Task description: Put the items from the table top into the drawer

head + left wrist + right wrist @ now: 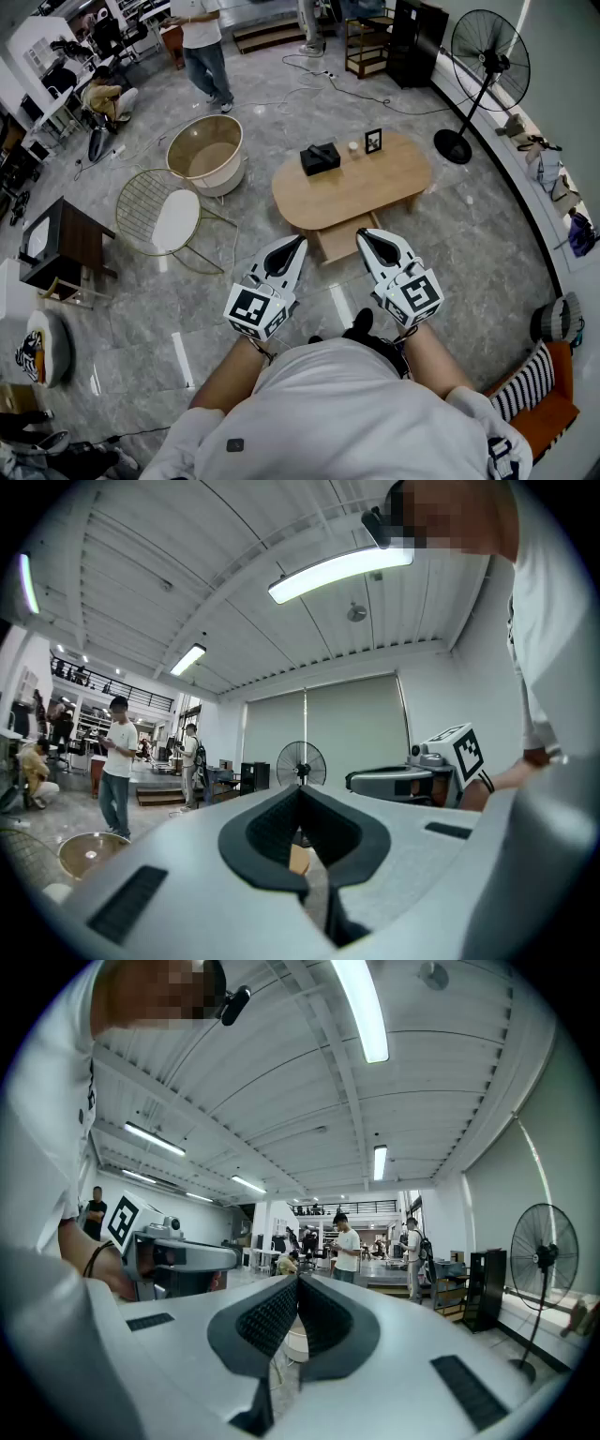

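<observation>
I see both tongs level, well short of table. Left gripper (296, 246): white shell, black ribbed pads (272, 832), tips together, nothing between. Right gripper (366, 238): same build, tips pressed together, also empty. Oval wood table (394, 187), smooth top. On its far side: matte black box (320, 157), small pale round cup (353, 146), black rectangular frame (373, 141) upright. Wood drawer (339, 240) stands out at near side.
</observation>
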Demonstrator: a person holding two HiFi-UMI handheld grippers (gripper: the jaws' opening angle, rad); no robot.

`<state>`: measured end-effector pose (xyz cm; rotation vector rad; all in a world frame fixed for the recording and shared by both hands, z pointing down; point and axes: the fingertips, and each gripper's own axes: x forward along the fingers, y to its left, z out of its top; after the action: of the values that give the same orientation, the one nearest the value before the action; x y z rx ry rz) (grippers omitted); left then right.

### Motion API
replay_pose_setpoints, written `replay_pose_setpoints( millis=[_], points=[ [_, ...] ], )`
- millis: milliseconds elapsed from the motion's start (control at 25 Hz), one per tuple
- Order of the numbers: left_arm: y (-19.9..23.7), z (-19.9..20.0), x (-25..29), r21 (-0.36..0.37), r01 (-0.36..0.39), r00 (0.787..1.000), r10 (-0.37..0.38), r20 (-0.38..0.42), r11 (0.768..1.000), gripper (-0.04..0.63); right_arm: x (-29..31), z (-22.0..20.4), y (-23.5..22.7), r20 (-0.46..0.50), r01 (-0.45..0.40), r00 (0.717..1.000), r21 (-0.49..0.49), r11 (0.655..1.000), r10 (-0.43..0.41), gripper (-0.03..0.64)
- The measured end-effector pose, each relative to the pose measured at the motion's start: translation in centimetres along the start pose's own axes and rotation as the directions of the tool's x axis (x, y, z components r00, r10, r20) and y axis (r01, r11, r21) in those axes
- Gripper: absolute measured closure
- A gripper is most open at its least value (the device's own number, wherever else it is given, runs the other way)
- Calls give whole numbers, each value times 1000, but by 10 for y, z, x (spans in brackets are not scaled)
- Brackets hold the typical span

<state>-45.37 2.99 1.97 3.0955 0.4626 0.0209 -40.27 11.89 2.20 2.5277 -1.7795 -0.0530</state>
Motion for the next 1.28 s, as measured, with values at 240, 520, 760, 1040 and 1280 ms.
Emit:
replay_pose_setpoints(
  millis=[240,520,760,1040,1280],
  points=[
    [-2,-1,13,-4,-4,1000,4,-7,1000,586,-1,-2,-13,4,-3,1000,11,1000,3,591],
    [-2,-6,32,-4,-10,1000,9,-21,1000,586,2,-8,-30,7,-29,1000,25,999,29,591],
    [-3,-11,73,0,-19,999,19,-34,1000,586,2,-17,-71,9,-41,999,41,998,41,591],
    [-14,-10,144,7,-33,999,33,-33,999,586,-5,-20,-146,10,-59,998,36,998,58,591],
    [-18,-15,197,1,-64,998,64,-20,998,586,-10,-25,-201,2,-78,997,18,997,78,591]
  ],
)
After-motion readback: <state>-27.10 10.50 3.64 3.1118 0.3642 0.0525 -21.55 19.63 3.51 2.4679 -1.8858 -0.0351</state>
